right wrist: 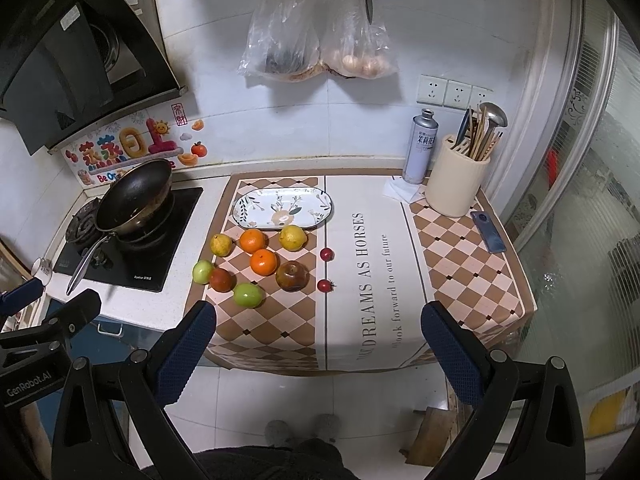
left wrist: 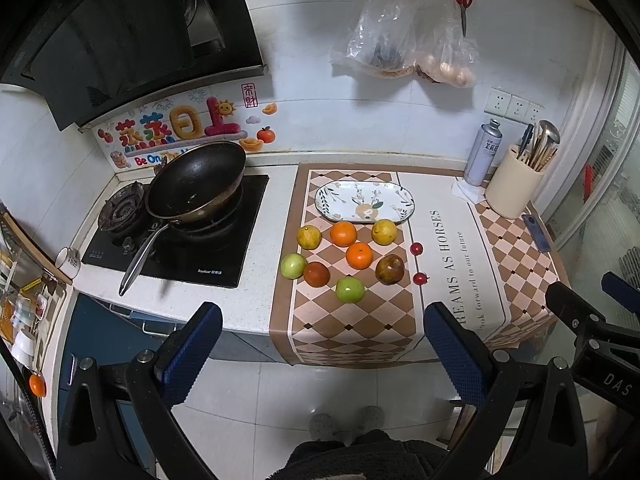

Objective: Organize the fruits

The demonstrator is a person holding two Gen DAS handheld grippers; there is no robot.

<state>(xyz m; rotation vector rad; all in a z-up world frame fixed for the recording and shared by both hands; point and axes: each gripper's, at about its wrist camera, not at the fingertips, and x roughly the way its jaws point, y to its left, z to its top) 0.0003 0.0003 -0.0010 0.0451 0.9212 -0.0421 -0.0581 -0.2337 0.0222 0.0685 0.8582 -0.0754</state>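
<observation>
Several fruits lie on the checked mat (left wrist: 352,320) in front of an oval floral plate (left wrist: 364,201) (right wrist: 283,208): two oranges (left wrist: 343,234) (left wrist: 359,255), two yellow citrus (left wrist: 309,237) (left wrist: 384,231), two green apples (left wrist: 350,289) (left wrist: 293,265), a dark red fruit (left wrist: 316,274), a brown apple (left wrist: 389,269) and two small red fruits (left wrist: 417,248) (left wrist: 419,278). The plate holds nothing. My left gripper (left wrist: 322,350) and right gripper (right wrist: 318,346) are both open and held back off the counter's front edge, above the floor, with nothing between the fingers.
A black wok (left wrist: 196,180) sits on the stove at the left. A cream utensil holder (right wrist: 456,184), a spray can (right wrist: 420,148) and a phone (right wrist: 488,232) stand at the back right. Plastic bags (right wrist: 316,36) and scissors hang on the wall. A person's slippers (left wrist: 346,422) show below.
</observation>
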